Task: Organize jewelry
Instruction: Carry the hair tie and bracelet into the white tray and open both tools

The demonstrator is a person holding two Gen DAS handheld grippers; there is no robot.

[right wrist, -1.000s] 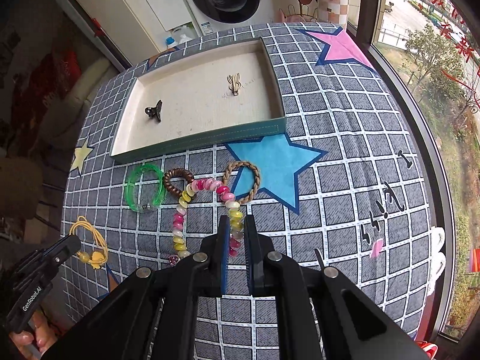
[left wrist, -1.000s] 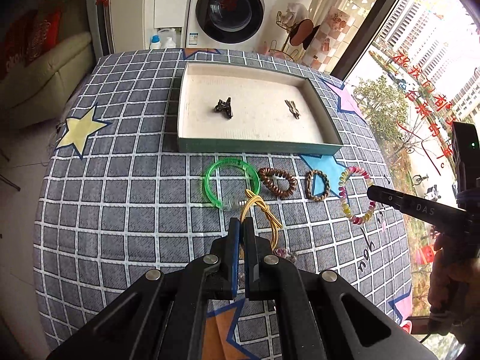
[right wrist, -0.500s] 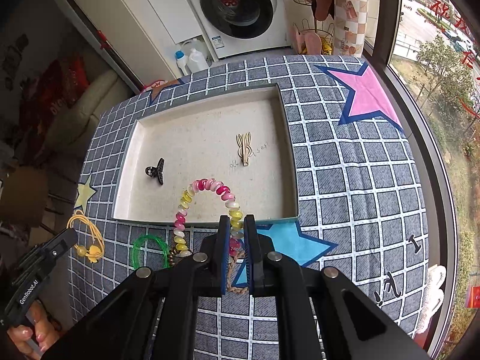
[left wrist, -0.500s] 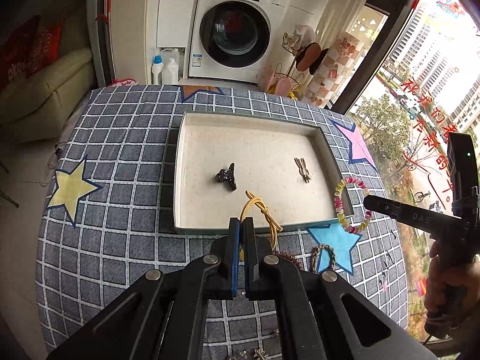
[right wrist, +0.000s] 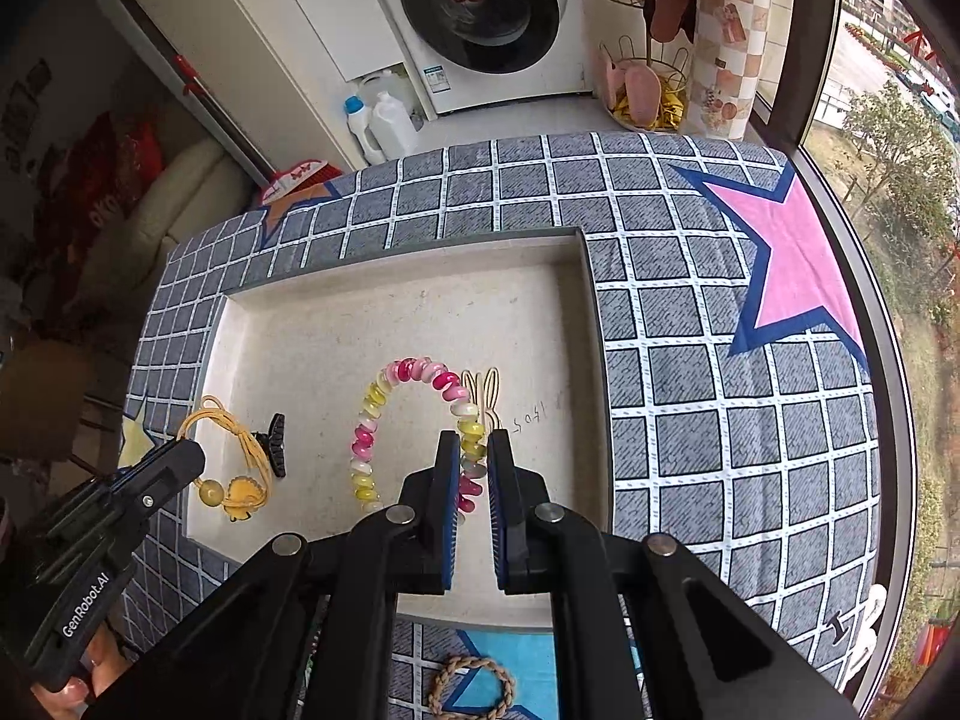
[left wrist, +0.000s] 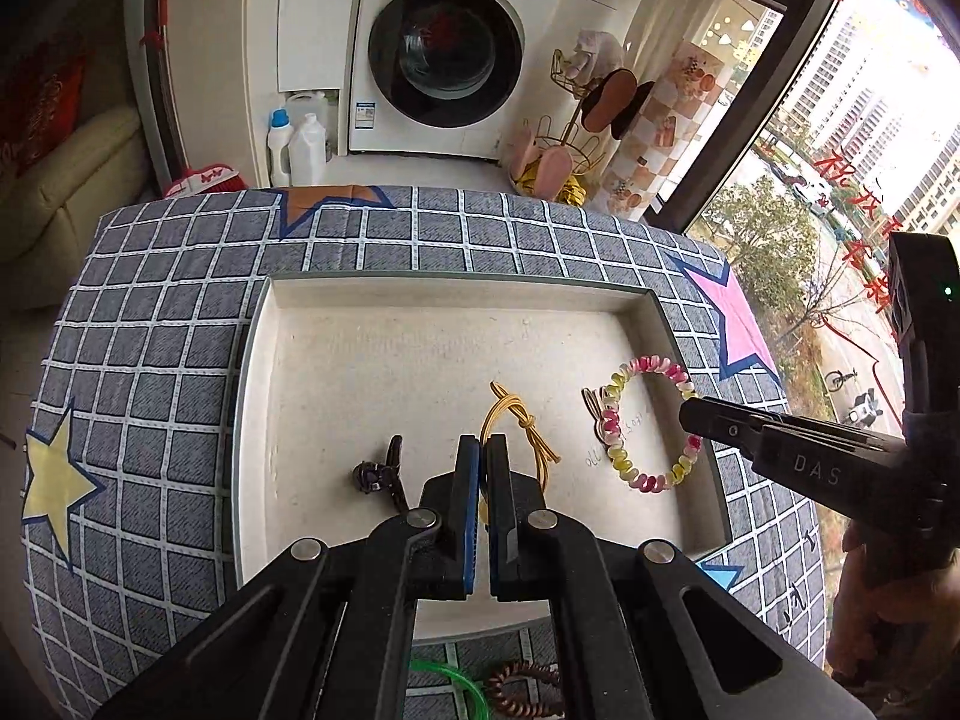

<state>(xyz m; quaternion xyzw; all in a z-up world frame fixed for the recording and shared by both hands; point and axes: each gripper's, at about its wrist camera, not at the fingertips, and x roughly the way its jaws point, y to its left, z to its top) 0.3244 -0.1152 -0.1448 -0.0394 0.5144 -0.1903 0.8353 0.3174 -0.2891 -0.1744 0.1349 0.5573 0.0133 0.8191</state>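
Observation:
My left gripper (left wrist: 482,450) is shut on a yellow cord hair tie (left wrist: 517,420), which hangs over the cream floor of the shallow tray (left wrist: 372,372). From the right wrist view the same gripper (right wrist: 180,459) shows at the tray's left wall, the yellow hair tie (right wrist: 234,450) with its beads dangling below it. My right gripper (right wrist: 474,450) is shut on a pink, yellow and white coil bracelet (right wrist: 384,408), held over the tray's right half; the bracelet (left wrist: 636,426) also shows in the left wrist view. A dark claw clip (left wrist: 384,474) and a gold rabbit-ear clip (right wrist: 489,396) lie in the tray.
A grey checked cloth with stars (right wrist: 720,360) covers the table. A green bangle (left wrist: 444,681) and a brown coil tie (left wrist: 522,687) lie in front of the tray, a braided tan ring (right wrist: 474,687) too. A washing machine (left wrist: 444,54), bottles and a window lie beyond.
Both grippers have carried their pieces forward from the cloth to above the tray. The other bracelets have slid back under the grippers, out toward the bottom edge.

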